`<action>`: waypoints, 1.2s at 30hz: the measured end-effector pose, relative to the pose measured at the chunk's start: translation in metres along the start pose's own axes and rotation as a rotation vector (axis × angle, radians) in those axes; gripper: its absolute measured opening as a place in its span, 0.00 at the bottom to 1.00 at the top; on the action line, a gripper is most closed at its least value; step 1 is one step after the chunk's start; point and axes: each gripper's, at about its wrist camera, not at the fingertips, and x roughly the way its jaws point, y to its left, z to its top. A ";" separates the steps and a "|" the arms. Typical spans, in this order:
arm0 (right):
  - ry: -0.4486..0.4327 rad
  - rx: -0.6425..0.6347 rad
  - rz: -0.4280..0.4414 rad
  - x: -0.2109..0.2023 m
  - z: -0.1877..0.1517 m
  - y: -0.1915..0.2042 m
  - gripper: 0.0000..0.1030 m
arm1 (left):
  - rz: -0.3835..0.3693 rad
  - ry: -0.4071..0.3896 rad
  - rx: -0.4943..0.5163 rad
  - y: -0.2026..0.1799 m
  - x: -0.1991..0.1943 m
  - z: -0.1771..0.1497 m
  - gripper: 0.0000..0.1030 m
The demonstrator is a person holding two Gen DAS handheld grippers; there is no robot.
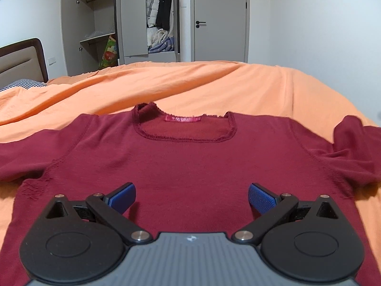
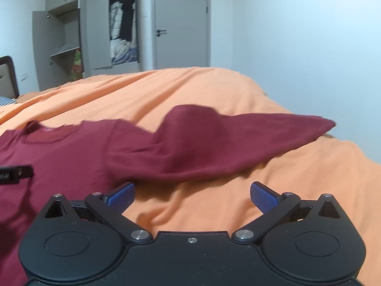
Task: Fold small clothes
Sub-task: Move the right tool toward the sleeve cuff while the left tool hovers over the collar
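A small dark red knit top (image 1: 190,159) lies flat on the orange bedcover (image 1: 214,85), neckline and pink label (image 1: 182,118) away from me. My left gripper (image 1: 191,196) hovers open over the lower middle of its body, blue pads wide apart and nothing between them. In the right wrist view the top's right sleeve (image 2: 214,140) stretches out rumpled to the right. My right gripper (image 2: 192,196) stands open just in front of that sleeve, over the bedcover (image 2: 238,209). A black edge of the left gripper (image 2: 14,172) shows at the far left.
The bed's far edge curves off toward a white wall on the right. An open grey wardrobe (image 1: 152,19) with hanging coats and a closed door (image 1: 219,19) stand behind. A headboard (image 1: 21,62) and a patterned pillow (image 1: 23,83) lie at the left.
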 end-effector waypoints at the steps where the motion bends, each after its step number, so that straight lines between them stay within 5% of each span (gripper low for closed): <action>1: -0.010 0.003 -0.010 0.002 0.002 -0.007 1.00 | -0.002 0.005 -0.006 0.001 0.004 -0.001 1.00; 13: -0.107 0.189 -0.116 0.036 0.029 -0.103 1.00 | -0.023 -0.003 -0.042 0.004 0.018 -0.011 1.00; 20: -0.036 0.253 -0.109 0.074 0.048 -0.144 1.00 | -0.012 -0.016 -0.029 0.001 0.021 -0.016 1.00; 26: -0.017 0.320 -0.129 0.095 0.049 -0.159 1.00 | -0.012 -0.025 -0.029 0.001 0.020 -0.019 1.00; 36: -0.105 0.483 -0.103 0.096 0.038 -0.184 0.98 | -0.019 -0.049 -0.036 0.002 0.020 -0.023 1.00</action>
